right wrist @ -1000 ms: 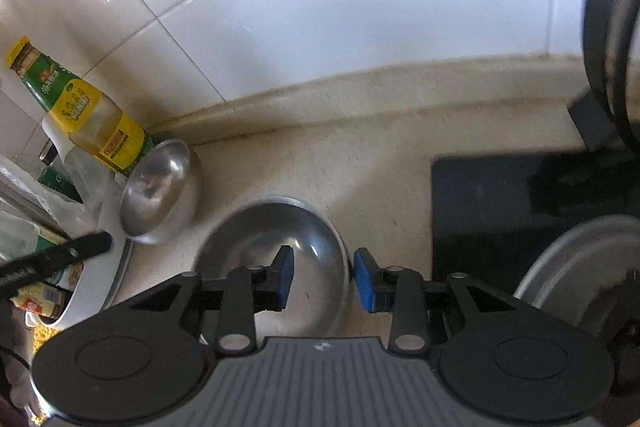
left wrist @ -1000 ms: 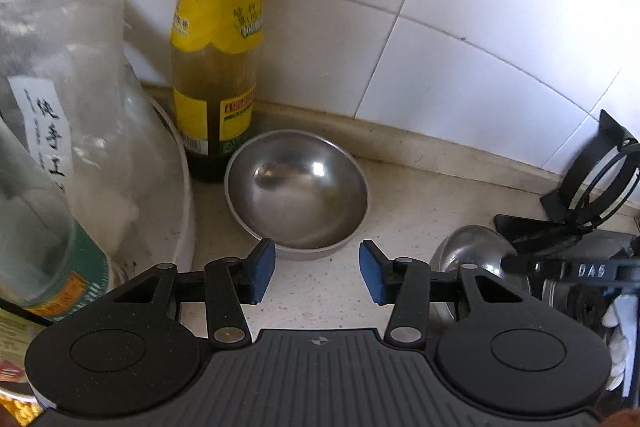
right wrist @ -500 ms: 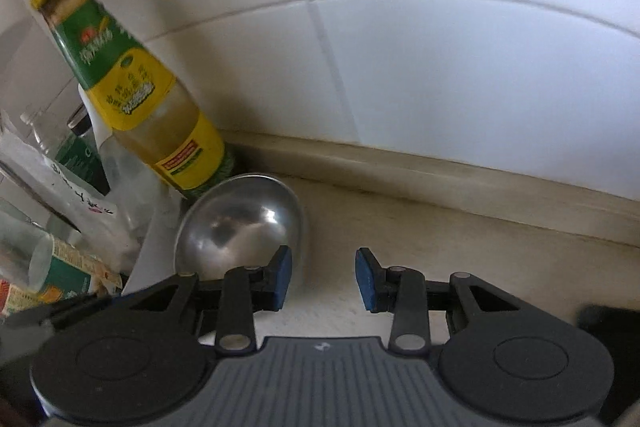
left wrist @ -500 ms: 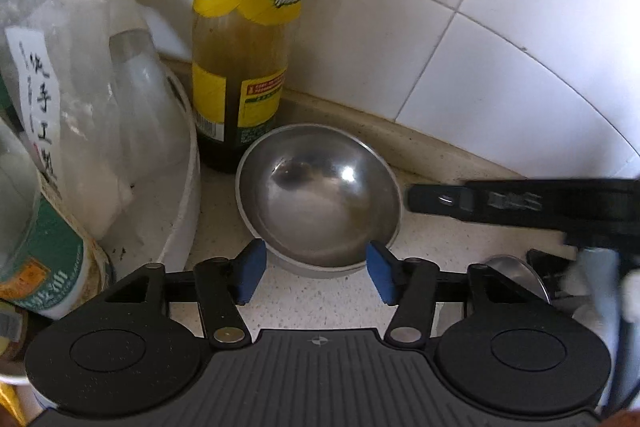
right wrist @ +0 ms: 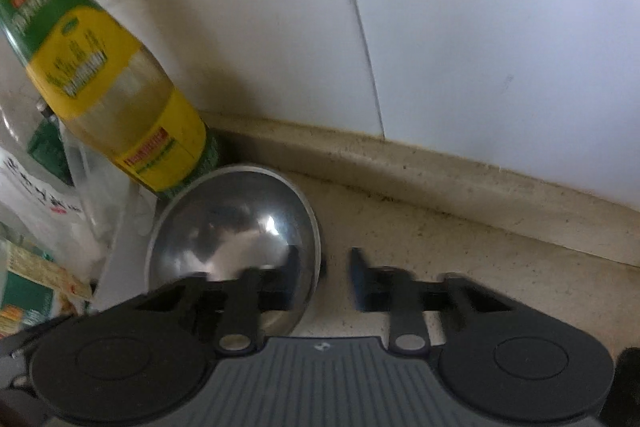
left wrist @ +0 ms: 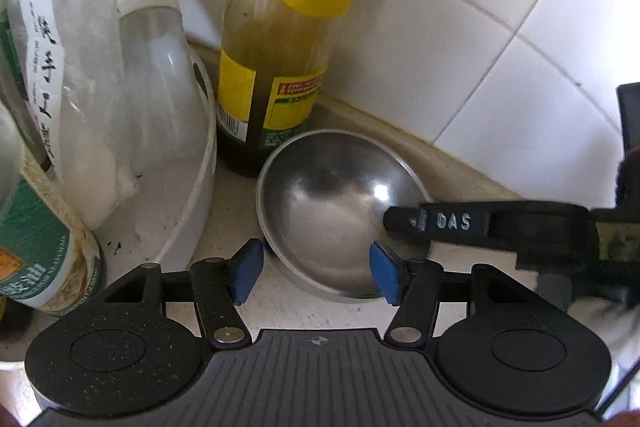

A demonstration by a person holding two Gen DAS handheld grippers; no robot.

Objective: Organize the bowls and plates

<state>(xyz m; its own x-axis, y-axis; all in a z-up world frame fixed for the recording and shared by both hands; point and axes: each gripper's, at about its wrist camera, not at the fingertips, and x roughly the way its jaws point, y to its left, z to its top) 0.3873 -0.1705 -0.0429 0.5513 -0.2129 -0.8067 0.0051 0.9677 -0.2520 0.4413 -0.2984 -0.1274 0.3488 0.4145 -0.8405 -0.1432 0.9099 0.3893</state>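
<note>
- Tiled wall: white glazed tiles behind the work area; a beige kerb runs along its foot where it meets the countertop.
- Countertop: speckled beige surface carrying every item listed below.
- White basin: stands left of the steel bowl; it contains a clear bottle with a white spout and a plastic bag with a printed label.
- Sauce bottle: green and yellow label, upright against the wall corner, directly behind the steel bowl and very close to its rim.
- Left gripper: jaws spread wide with nothing gripped. The left blue pad sits outside the bowl's near-left rim; the right pad lies over the bowl's near-right edge. Contact cannot be confirmed.
- Right gripper: jaws parted, no grip on any item. The left finger lies over the bowl interior and the right finger over bare countertop, so the right side of the bowl rim falls between them. In the left wrist view, a black finger reaches across the bowl's right rim.
- Steel bowl: small, round, upright on the countertop, between the white basin and the wall kerb.
</note>
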